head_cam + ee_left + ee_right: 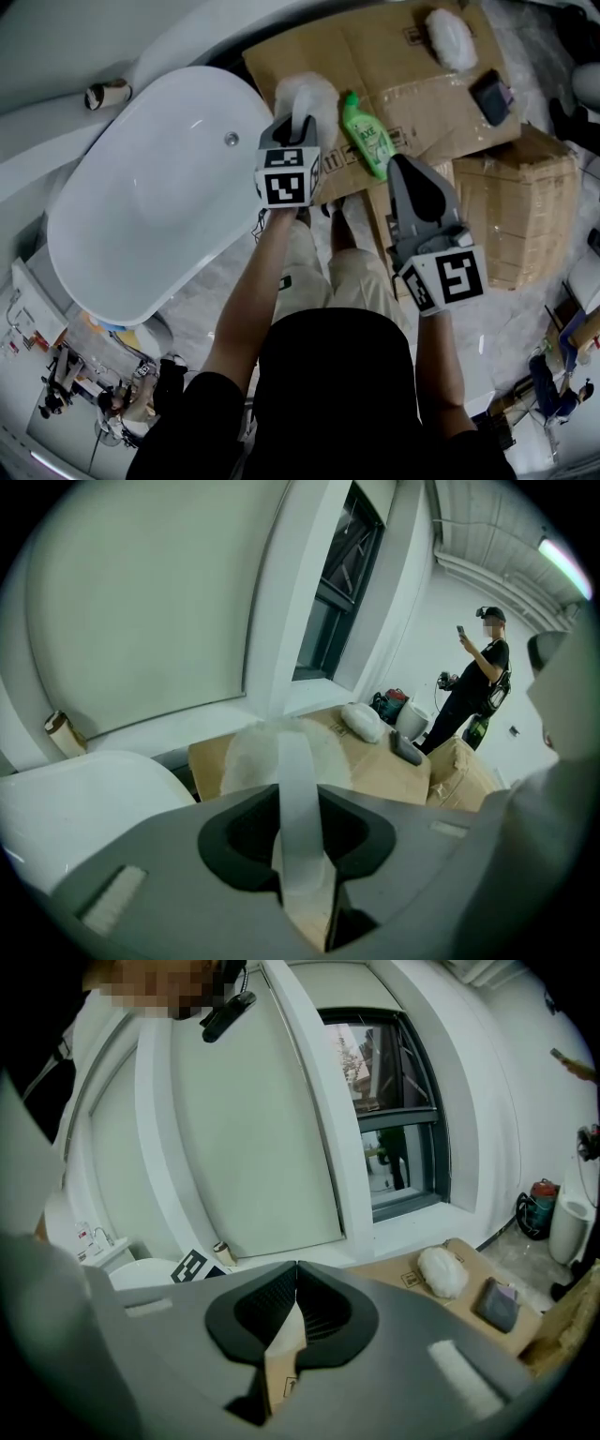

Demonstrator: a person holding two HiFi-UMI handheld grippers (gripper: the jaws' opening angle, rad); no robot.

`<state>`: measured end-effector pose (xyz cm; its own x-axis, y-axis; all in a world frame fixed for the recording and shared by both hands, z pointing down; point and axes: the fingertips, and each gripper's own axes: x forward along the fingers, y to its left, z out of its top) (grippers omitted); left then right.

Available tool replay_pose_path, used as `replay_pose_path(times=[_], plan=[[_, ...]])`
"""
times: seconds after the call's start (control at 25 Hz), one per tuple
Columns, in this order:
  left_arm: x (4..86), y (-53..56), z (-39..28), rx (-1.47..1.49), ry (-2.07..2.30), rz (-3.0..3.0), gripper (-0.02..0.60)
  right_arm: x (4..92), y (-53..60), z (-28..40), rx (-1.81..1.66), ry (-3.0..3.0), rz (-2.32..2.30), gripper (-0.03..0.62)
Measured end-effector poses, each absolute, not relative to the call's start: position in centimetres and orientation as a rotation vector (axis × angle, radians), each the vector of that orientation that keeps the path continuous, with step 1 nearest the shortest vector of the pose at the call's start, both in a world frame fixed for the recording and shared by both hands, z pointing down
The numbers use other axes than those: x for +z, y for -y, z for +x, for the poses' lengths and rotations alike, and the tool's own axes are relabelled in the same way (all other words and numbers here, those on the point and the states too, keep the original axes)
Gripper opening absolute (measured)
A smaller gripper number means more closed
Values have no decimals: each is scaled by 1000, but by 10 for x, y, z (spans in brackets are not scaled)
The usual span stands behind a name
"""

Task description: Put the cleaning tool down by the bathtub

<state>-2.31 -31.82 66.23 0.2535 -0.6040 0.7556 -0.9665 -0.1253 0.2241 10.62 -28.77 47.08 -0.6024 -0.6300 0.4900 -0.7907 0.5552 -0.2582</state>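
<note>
Head view: left gripper (pixel 300 124) clamped on duster (pixel 306 92) handle, tub (pixel 159 187) at nine o'clock — right gripper (pixel 405 167) jaws together, empty.

The bathtub (pixel 141 197) was glossy white. The cardboard (pixel 375 47) was plain brown, the bottle (pixel 367 136) bright green, the tool (pixel 305 92) pale translucent white. The left gripper (pixel 302 125) and right gripper (pixel 403 167) were grey, with black-and-white square markers (pixel 289 186). The person's shirt (pixel 337 375) was black.

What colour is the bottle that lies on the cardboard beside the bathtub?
The bottle is bright green, with a label on it; the head view shows it best.
</note>
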Motion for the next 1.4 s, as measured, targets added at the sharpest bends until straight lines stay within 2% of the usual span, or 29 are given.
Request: replay_pose_path(times=[1.4], plan=[[761,364,-17,765,1382,1679,89,513,308,109,732,2339,1265,9]])
